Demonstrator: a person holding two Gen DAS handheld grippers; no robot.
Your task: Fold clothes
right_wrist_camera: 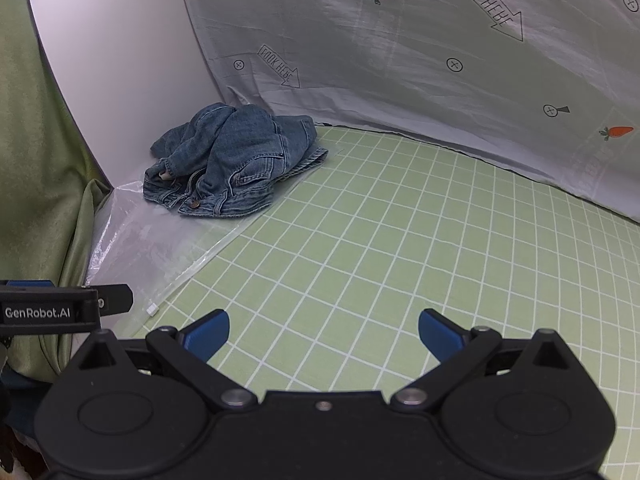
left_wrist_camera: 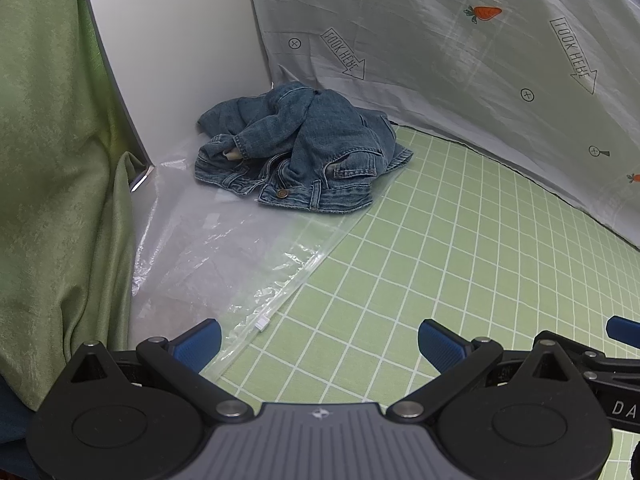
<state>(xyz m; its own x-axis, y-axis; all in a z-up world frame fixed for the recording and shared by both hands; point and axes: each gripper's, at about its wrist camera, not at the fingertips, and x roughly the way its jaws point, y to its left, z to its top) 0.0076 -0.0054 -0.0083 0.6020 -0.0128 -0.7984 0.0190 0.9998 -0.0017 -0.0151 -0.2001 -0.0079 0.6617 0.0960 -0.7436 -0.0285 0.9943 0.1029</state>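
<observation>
A crumpled pair of blue jeans (left_wrist_camera: pixel 304 152) lies in a heap in the far left corner, waistband and button toward me; the right wrist view shows the same jeans (right_wrist_camera: pixel 232 160). The heap rests mostly on a clear plastic zip bag (left_wrist_camera: pixel 224 256). My left gripper (left_wrist_camera: pixel 320 342) is open and empty, low over the mat near the bag's zip edge, well short of the jeans. My right gripper (right_wrist_camera: pixel 324 334) is also open and empty, over bare mat. Part of the right gripper (left_wrist_camera: pixel 624 330) shows at the left view's right edge, and part of the left gripper (right_wrist_camera: pixel 60 308) at the right view's left edge.
A green grid mat (left_wrist_camera: pixel 460 248) covers the table. A white panel (left_wrist_camera: pixel 180 40) stands behind the jeans. A grey sheet (left_wrist_camera: pixel 440 60) printed with carrots and arrows hangs along the back. Green curtain fabric (left_wrist_camera: pixel 52 180) drapes on the left.
</observation>
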